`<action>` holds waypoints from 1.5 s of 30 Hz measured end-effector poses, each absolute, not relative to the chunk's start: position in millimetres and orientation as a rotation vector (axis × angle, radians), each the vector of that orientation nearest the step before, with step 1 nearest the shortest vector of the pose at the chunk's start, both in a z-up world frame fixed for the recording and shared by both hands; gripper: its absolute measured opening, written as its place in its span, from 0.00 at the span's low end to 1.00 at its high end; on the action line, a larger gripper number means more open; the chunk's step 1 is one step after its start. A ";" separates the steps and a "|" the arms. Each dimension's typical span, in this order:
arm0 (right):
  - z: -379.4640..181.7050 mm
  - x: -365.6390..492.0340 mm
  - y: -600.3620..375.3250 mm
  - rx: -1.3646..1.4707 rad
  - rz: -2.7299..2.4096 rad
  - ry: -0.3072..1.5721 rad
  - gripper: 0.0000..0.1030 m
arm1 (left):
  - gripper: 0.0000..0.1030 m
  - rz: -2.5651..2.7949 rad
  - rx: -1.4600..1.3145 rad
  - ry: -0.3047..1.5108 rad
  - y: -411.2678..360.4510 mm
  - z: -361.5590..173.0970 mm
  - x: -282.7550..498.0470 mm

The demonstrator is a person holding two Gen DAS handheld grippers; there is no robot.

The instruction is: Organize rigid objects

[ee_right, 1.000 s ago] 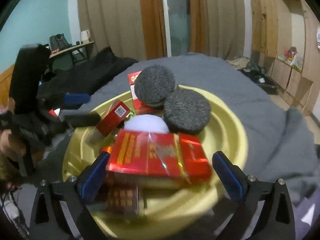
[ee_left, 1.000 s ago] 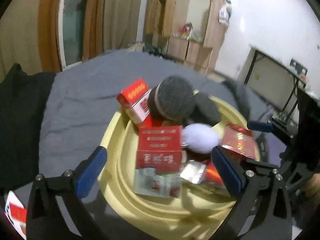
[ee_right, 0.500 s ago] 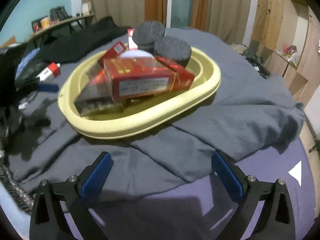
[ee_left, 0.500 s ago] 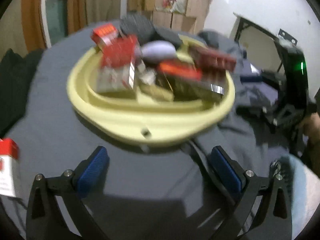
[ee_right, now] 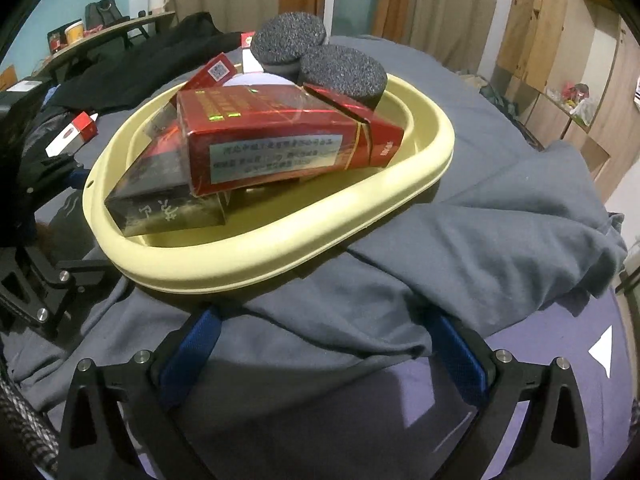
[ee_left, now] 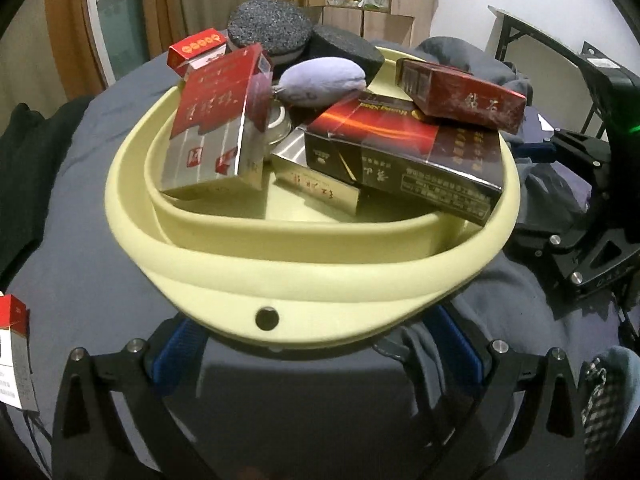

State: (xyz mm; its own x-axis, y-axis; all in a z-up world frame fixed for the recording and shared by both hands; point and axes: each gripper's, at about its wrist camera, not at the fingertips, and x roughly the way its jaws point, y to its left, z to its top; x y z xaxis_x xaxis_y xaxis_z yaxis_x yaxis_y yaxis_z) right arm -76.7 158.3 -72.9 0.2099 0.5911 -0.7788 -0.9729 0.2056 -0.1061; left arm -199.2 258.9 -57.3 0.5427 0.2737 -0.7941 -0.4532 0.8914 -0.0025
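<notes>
Basin (ee_left: 304, 280) lengthwise between left claw (ee_left: 316, 344) and far stacked boxes (ee_left: 404, 152).

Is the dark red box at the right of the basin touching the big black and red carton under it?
Touching. In the left wrist view the dark red box lies on the upper right edge of the black and red carton; no gap shows.
</notes>
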 end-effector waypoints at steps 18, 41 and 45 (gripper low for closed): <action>-58.0 -75.4 137.9 -0.687 1.216 0.679 1.00 | 1.00 0.433 -0.222 0.896 258.7 -54.3 -208.1; -57.7 -75.8 137.1 -0.688 1.216 0.678 1.00 | 1.00 0.433 -0.222 0.896 258.6 -54.2 -208.0; -57.5 -75.6 137.0 -0.688 1.217 0.679 1.00 | 1.00 0.433 -0.223 0.896 259.7 -54.0 -208.8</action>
